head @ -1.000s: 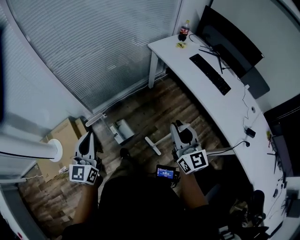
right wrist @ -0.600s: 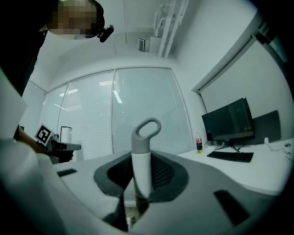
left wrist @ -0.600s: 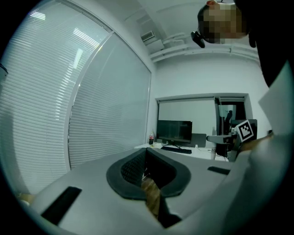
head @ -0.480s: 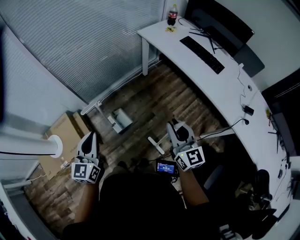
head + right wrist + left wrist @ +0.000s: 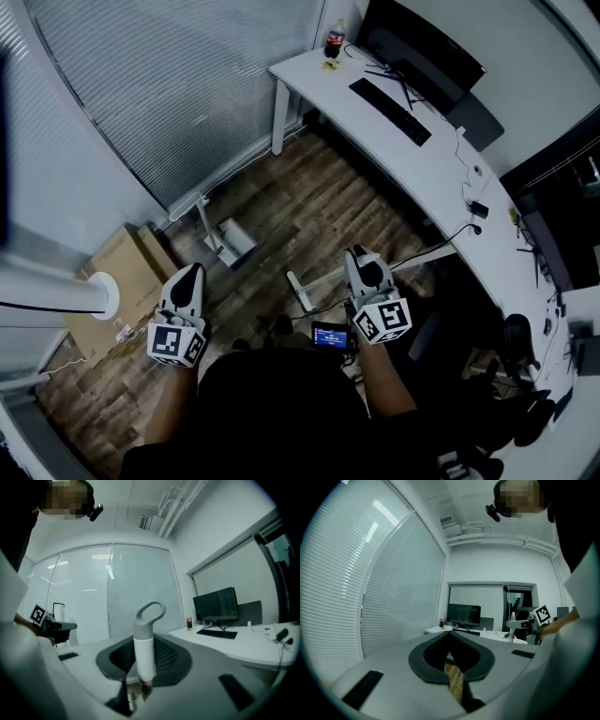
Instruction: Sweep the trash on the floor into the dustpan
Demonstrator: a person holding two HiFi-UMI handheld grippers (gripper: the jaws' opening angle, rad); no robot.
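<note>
Standing on the wooden floor (image 5: 309,206) in front of the long white desk (image 5: 422,173), we judge that the sweeping proper has not begun and we are only bringing the tool to the work. Across the floor from the desk runs a wall of blinds (image 5: 169,84), and a dark monitor (image 5: 422,42) stands along the desk's back edge.

Well away from the desk lies a brown cardboard box (image 5: 117,267). It looks closed from above, so its contents are hidden. Between that box and the desk's end leg sits a pale scoop with an upright white pole, which we take for the dustpan (image 5: 234,242). As far as we can see, nothing lies in it.

Our right gripper (image 5: 360,257), the one nearer the desk, is clamped on a white handle (image 5: 144,656) with a grey loop on top, held upright. We take it for the broom's, though the broom head shows in no view. Our left gripper (image 5: 194,272), on the side away from the desk, is closed with nothing in it.

To do this well, we should spread the left gripper's jaws before reaching the pole, then press the pan's lip flat to the boards. After that we draw the broom in short strokes towards the pan, without letting the handle twist in the pads.

At the desk's far end stands a bottle (image 5: 334,39) of dark drink. The trash is too small for us to pick out on the floor.
</note>
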